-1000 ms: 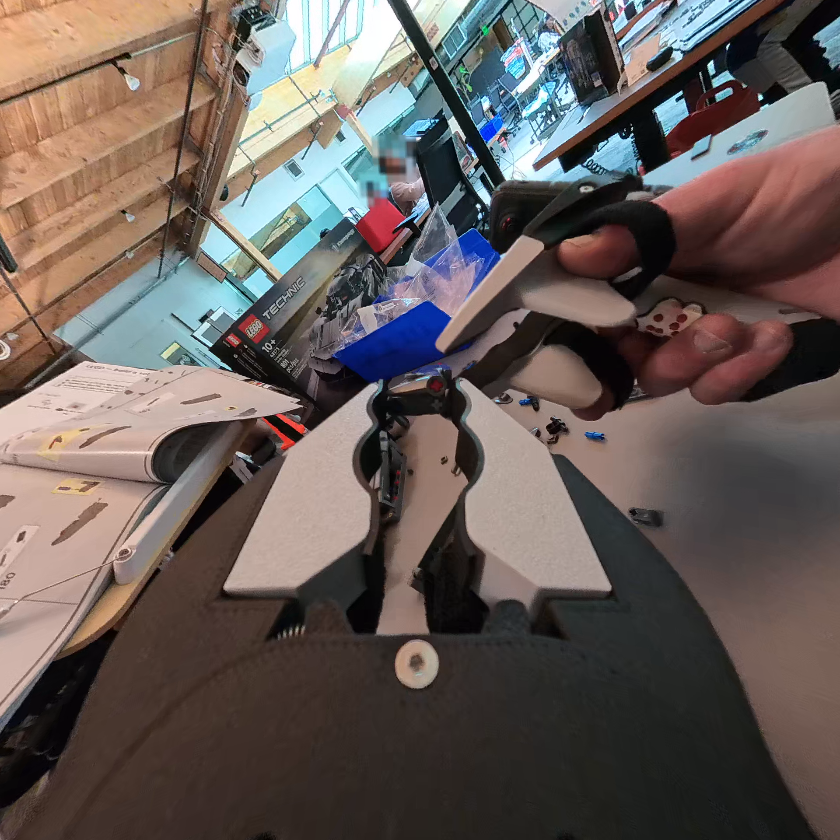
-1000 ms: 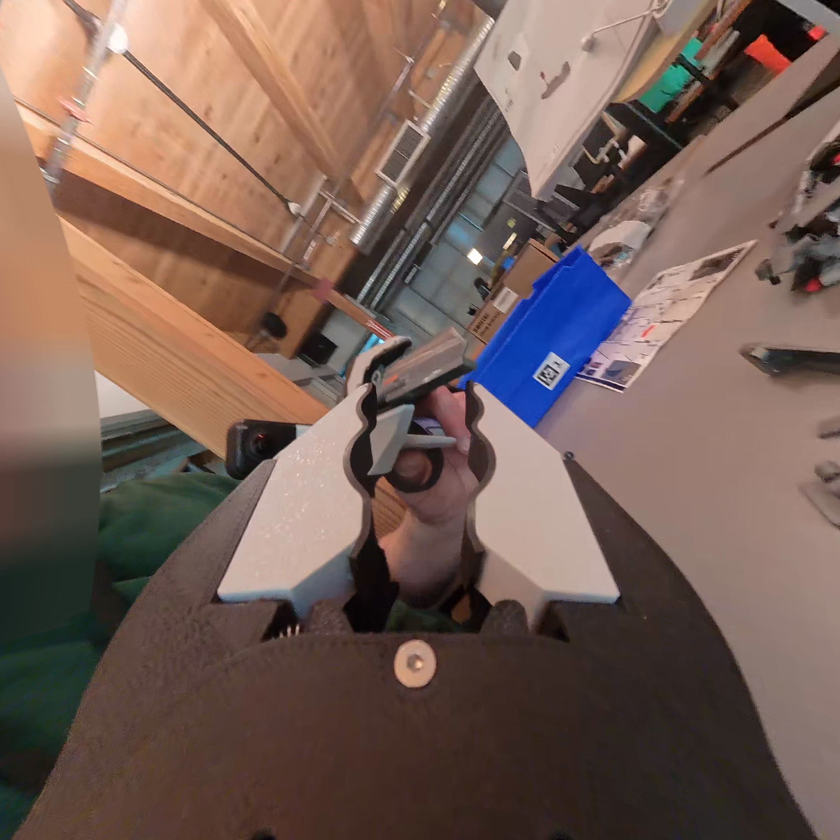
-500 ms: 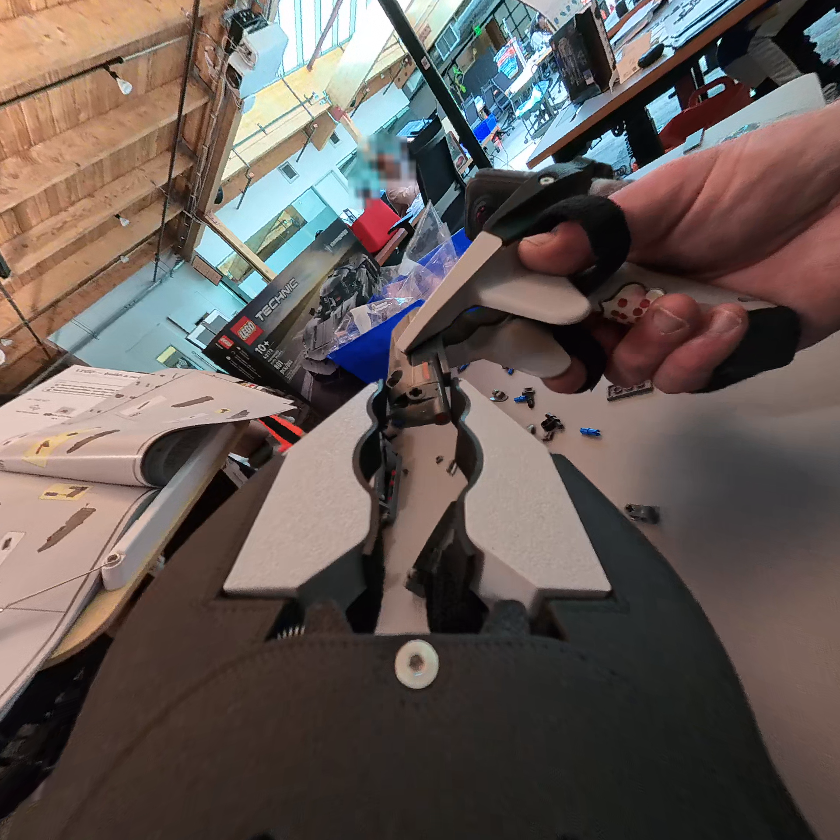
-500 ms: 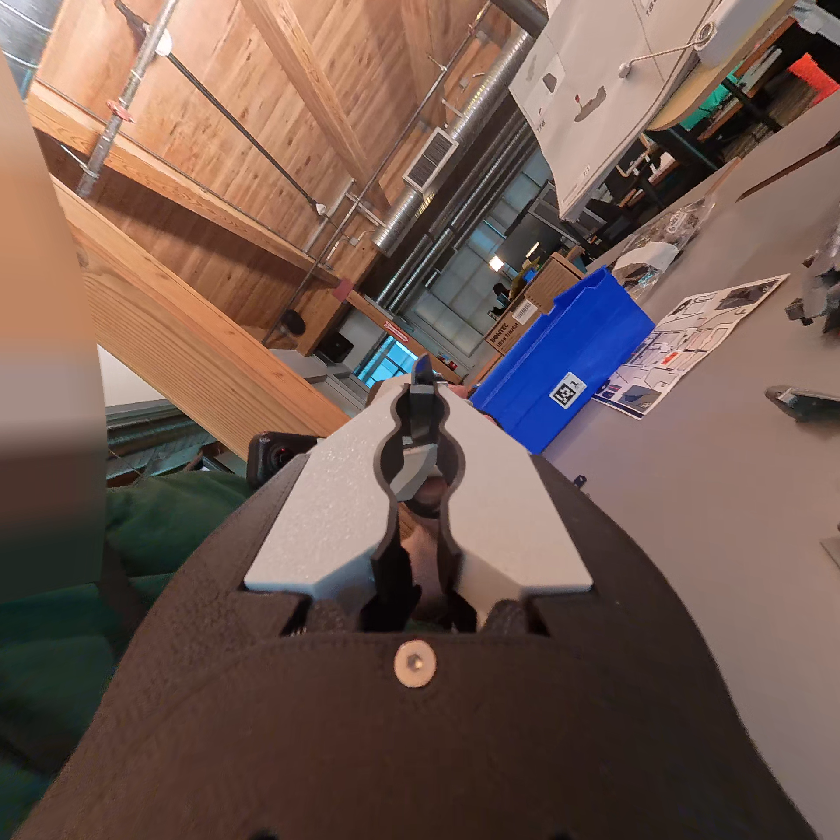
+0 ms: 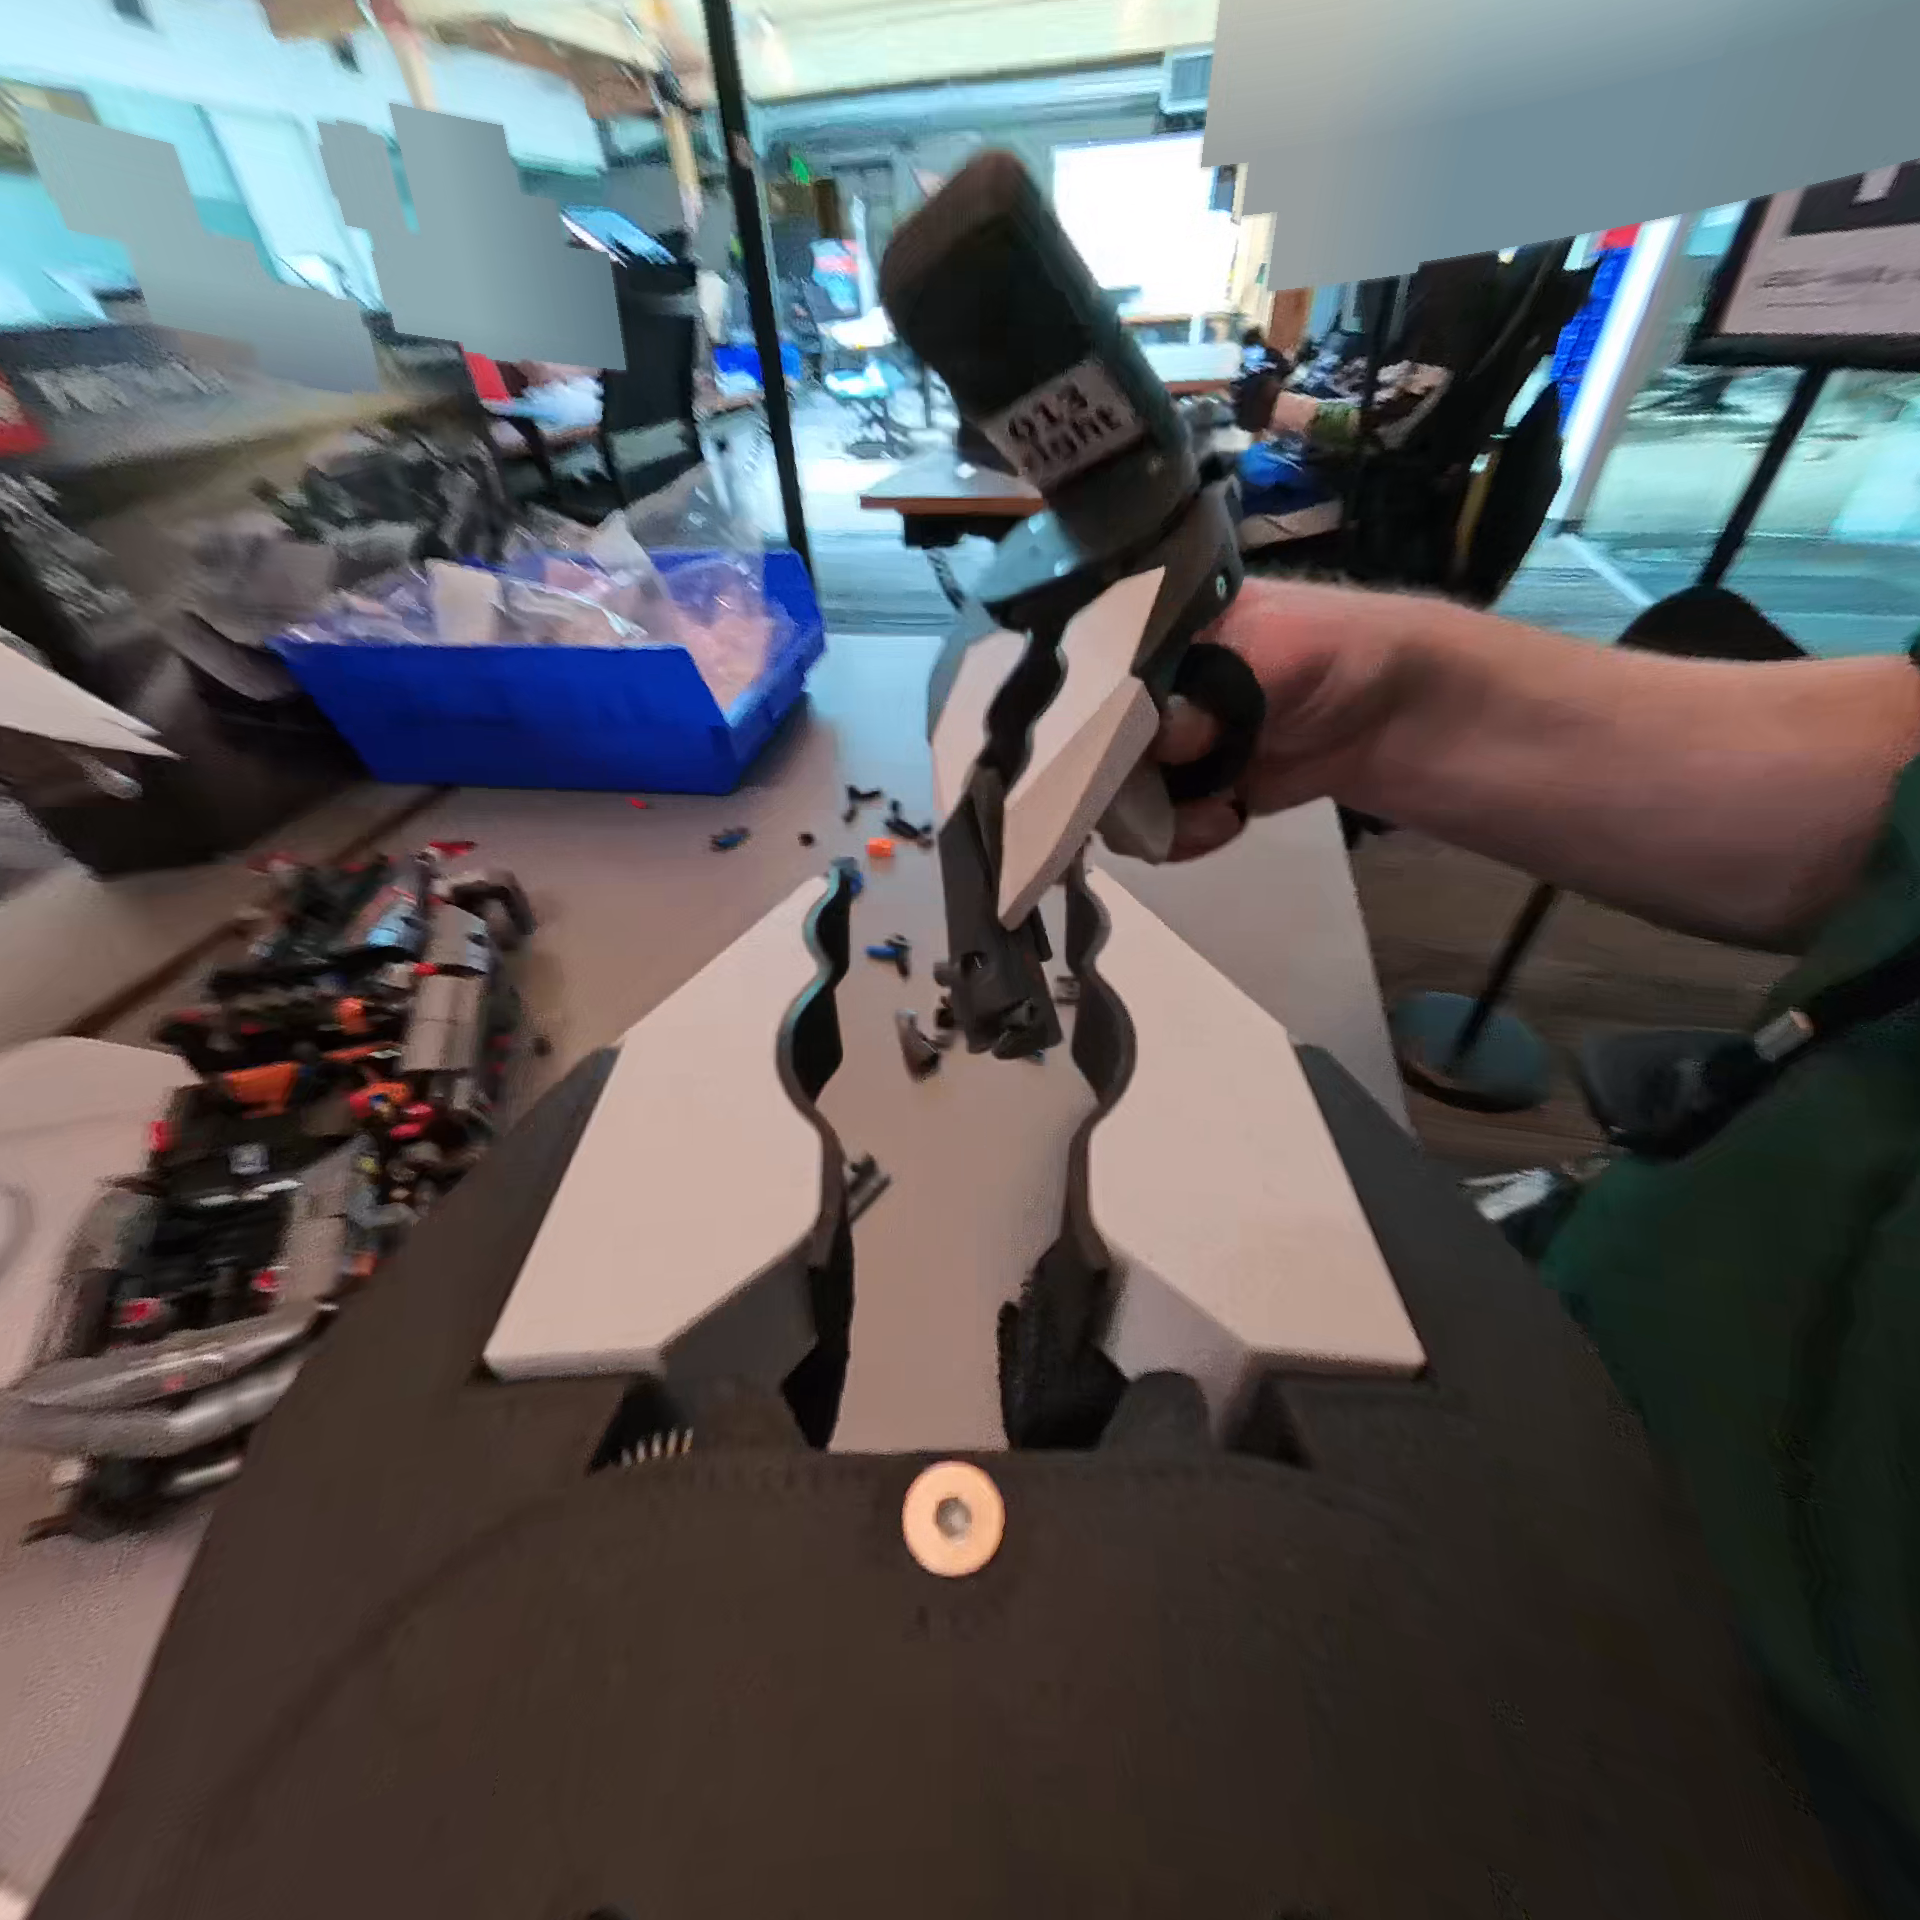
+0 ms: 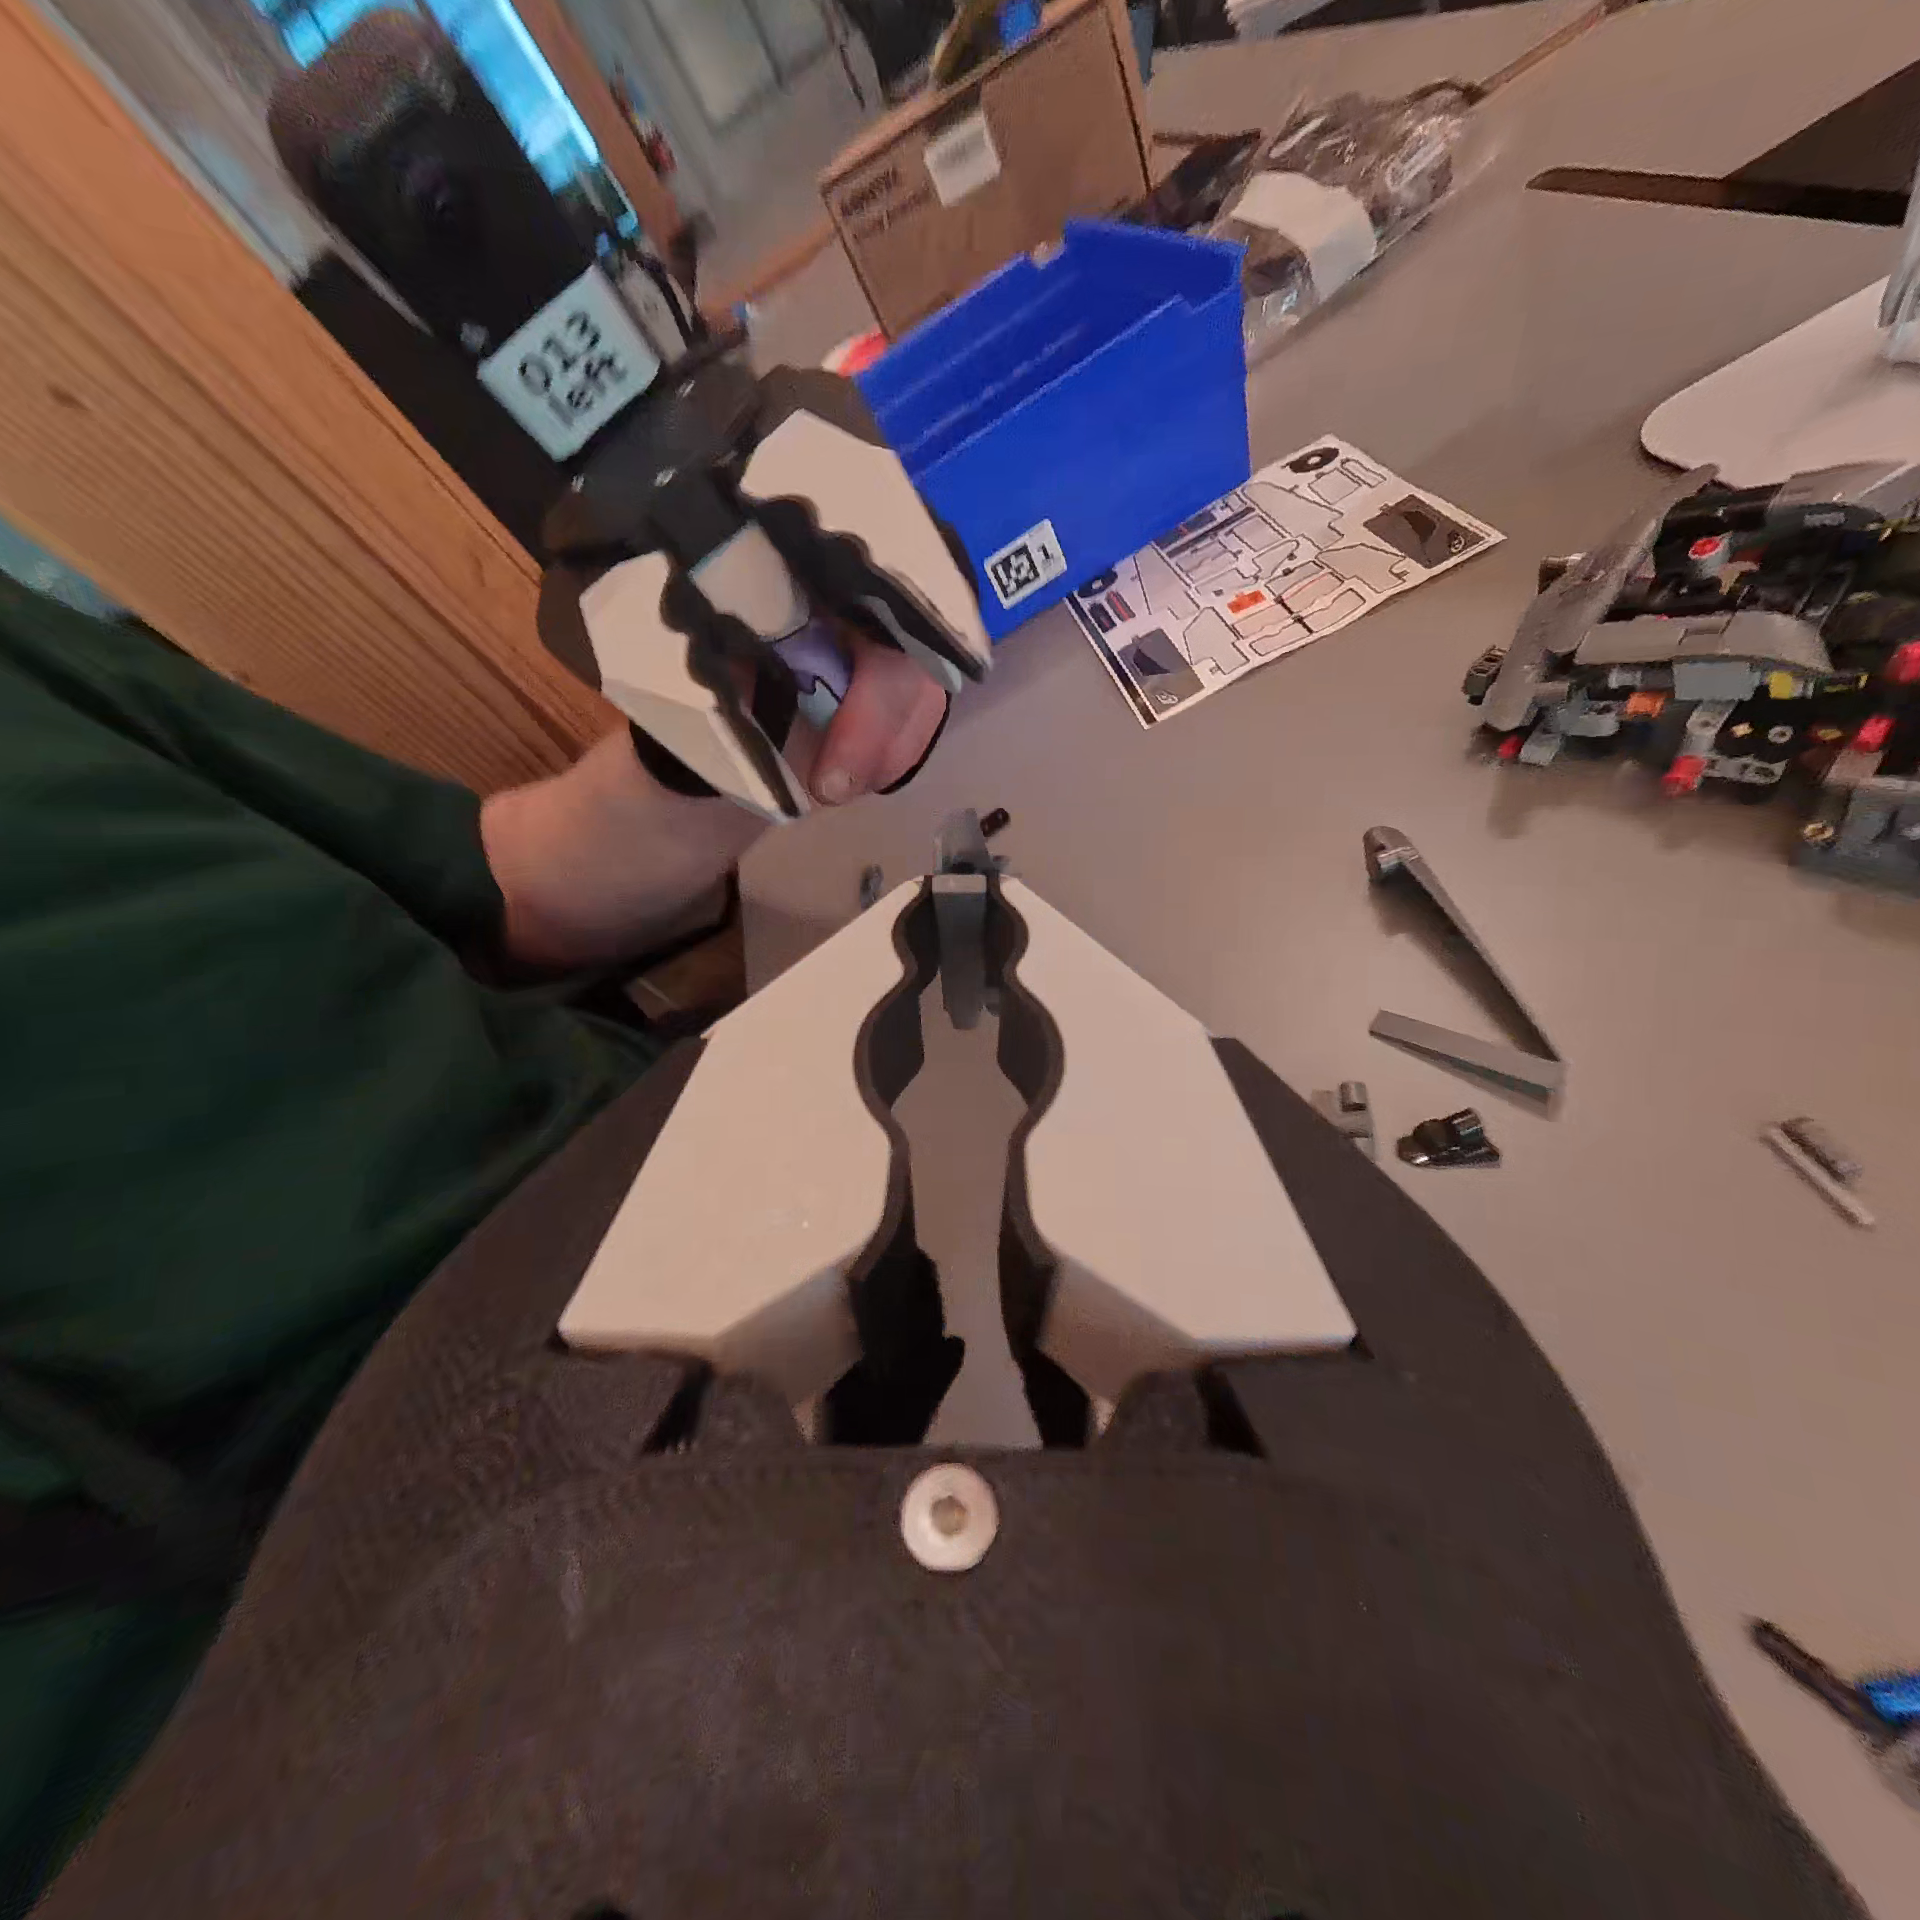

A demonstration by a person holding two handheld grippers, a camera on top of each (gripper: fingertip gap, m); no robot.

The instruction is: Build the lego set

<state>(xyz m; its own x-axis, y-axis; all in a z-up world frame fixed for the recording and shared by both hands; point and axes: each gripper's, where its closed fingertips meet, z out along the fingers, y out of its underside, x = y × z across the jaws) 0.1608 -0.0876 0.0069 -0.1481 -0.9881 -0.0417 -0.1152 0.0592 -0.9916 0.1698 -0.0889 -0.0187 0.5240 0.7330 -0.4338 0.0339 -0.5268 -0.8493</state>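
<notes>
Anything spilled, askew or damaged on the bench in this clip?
Nothing looks damaged. Small loose pieces lie scattered over the grey table, as expected mid-build. The right claw is shut on a grey lego sub-assembly; the left claw is open and empty. The partly built model sits upright.

A grey table [image 6: 1351, 779] fills the foreground, and a blue bin [image 6: 1081, 416] and a cardboard box [image 6: 987, 187] are set at its far side. A ribbed wooden wall [image 6: 208, 499] is seen at the left of the right wrist view. In the left wrist view, a black pole [image 5: 758, 343] is seen rising behind the table, and further tables [image 5: 956, 488] and dark office chairs [image 5: 644, 416] are seen in an open workspace lit brightly by daylight from large windows [image 5: 1132, 218]. A round stand base [image 5: 1465, 1049] rests on the wood-toned floor [image 5: 1579, 956].
</notes>
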